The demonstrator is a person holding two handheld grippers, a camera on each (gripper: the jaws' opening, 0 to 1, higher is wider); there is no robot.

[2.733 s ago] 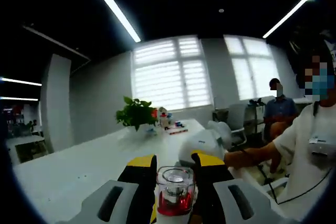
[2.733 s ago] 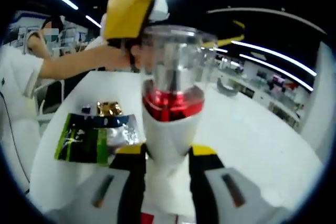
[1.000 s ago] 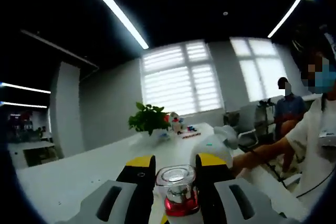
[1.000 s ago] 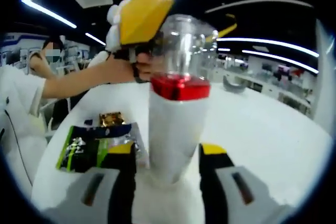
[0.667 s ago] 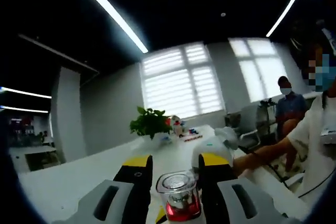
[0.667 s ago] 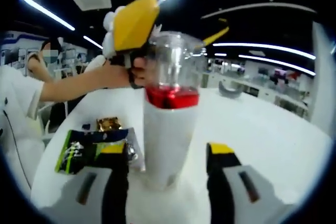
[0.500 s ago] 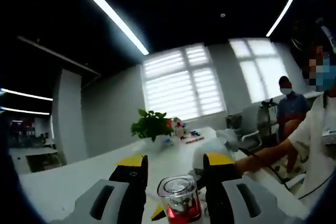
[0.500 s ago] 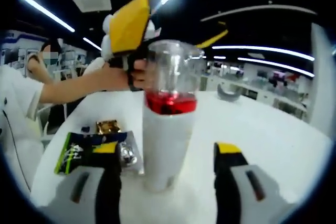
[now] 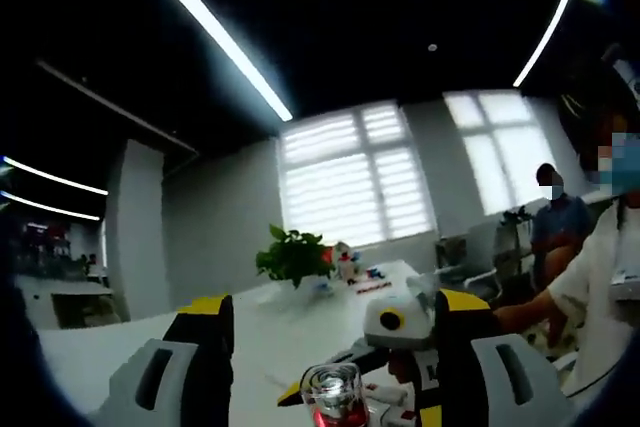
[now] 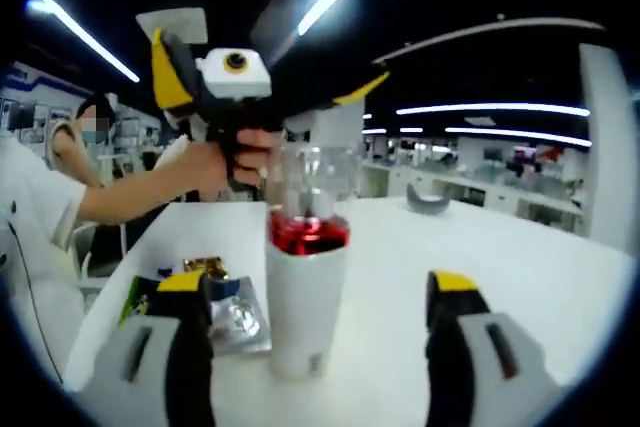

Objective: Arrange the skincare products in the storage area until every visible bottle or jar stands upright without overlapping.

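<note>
A white bottle (image 10: pixel 303 312) with a red band and a clear cap stands upright on the white table (image 10: pixel 520 277). My right gripper (image 10: pixel 315 285) is open, its jaws wide on either side of the bottle and not touching it. In the left gripper view the bottle's clear cap (image 9: pixel 334 389) sits low between the spread jaws of my open left gripper (image 9: pixel 332 307). The left gripper (image 10: pixel 268 97), held by a hand, hangs above and behind the bottle. The right gripper (image 9: pixel 365 394) faces me from just beyond the cap.
Green-black, gold and silver packets (image 10: pixel 215 299) lie flat on the table left of the bottle. A person in a white shirt (image 10: pixel 40 207) stands at the table's left side. A potted plant (image 9: pixel 295 255) and small items sit at the far end.
Both grippers have opened and let go of the bottle. They have drawn back from it, and it now stands free on the table.
</note>
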